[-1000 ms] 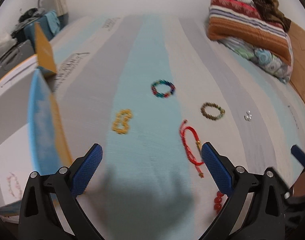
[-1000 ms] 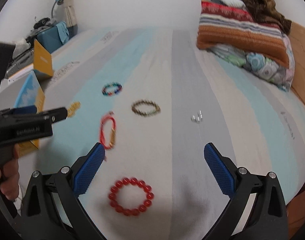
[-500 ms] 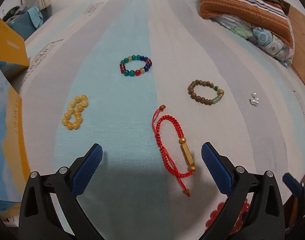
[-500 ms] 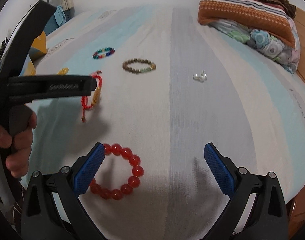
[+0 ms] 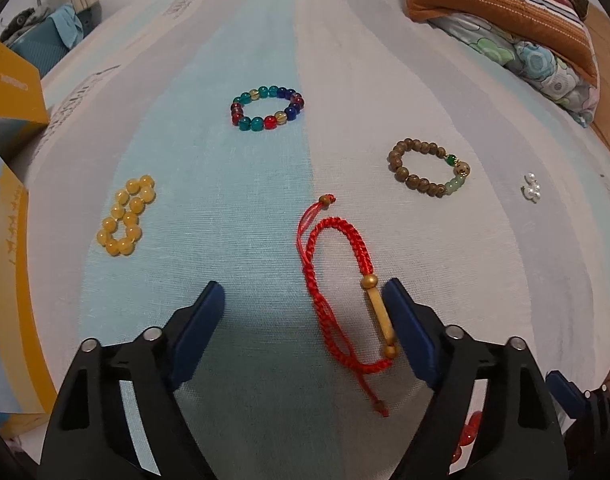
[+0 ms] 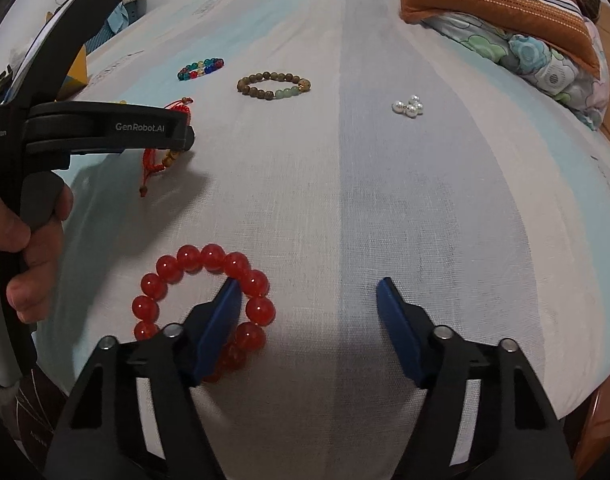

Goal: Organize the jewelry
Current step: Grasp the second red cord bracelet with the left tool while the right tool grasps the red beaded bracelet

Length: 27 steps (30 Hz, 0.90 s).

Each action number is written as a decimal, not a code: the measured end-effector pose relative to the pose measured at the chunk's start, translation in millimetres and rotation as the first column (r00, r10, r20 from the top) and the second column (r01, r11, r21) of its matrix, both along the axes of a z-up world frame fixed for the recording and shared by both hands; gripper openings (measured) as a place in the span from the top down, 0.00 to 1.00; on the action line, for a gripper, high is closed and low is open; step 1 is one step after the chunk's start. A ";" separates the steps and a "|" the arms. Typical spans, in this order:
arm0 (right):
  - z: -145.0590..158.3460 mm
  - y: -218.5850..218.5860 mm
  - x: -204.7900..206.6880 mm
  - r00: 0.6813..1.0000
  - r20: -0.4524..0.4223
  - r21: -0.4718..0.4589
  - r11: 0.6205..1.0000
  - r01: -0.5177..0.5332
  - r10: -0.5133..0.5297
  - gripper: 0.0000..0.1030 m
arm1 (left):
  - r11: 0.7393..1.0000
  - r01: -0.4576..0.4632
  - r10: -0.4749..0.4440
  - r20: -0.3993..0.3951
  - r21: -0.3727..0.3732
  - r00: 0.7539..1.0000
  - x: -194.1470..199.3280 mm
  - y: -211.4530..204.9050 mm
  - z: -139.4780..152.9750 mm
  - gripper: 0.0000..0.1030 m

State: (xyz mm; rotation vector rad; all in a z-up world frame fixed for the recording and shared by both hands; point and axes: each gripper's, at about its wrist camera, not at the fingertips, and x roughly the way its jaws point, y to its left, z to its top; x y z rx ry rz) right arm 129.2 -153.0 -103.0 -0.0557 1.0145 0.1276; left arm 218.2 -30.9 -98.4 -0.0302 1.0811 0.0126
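Left wrist view: the left gripper (image 5: 303,300) is low over the striped bed sheet (image 5: 245,240) with its fingers (image 5: 199,334) spread apart and released, holding nothing. Far to the left of the left finger, a blue and yellow box (image 5: 9,280) lies at the sheet edge. Ahead and left of the left finger lies the yellow bead bracelet (image 5: 127,216). Well ahead, between the two fingers, lies the multicolour bead bracelet (image 5: 267,108). The red cord bracelet (image 5: 341,280) lies between the fingers, close to the right one; its gold tube bead (image 5: 379,316) is just beside the inner face of the right finger, and contact cannot be determined. Ahead and right of the right finger lies the brown bead bracelet (image 5: 429,168), then the pearl cluster (image 5: 531,188) further right. Folded striped bedding (image 5: 505,12) is stacked at the far right.

Right wrist view: the person's left hand (image 6: 29,248) grips the handle of the left gripper (image 6: 177,132), which hangs over the red cord bracelet (image 6: 157,160). The right gripper (image 6: 309,300) also has its fingers (image 6: 397,320) released and wide apart. The red bead bracelet (image 6: 201,292) lies at the left finger, whose tip sits inside the bead ring; nothing is clamped. Sheet between the fingers is bare. Well ahead lie the brown bead bracelet (image 6: 273,84) and, to the right, the pearl cluster (image 6: 409,106).
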 end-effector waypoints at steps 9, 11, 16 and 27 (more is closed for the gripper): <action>0.8 3.0 -1.5 1.000 0.007 0.000 1.000 -0.026 0.026 0.64 | 1.000 0.008 -0.008 -0.007 -0.004 1.000 0.8 0.9 2.8 0.49; 1.0 3.6 -1.4 1.000 0.007 -0.001 1.000 -0.029 0.029 0.72 | 1.000 0.009 -0.009 -0.007 0.001 1.000 -0.1 0.9 3.1 0.53; 2.2 4.2 -0.1 0.999 0.003 0.003 0.999 -0.035 0.035 0.83 | 1.000 0.020 -0.020 -0.012 0.001 1.000 -0.5 1.2 5.1 0.67; 9.0 3.4 -1.8 0.999 0.018 0.009 0.999 -0.032 0.031 0.87 | 0.999 0.041 -0.041 -0.024 0.012 0.999 -5.9 3.4 10.2 0.89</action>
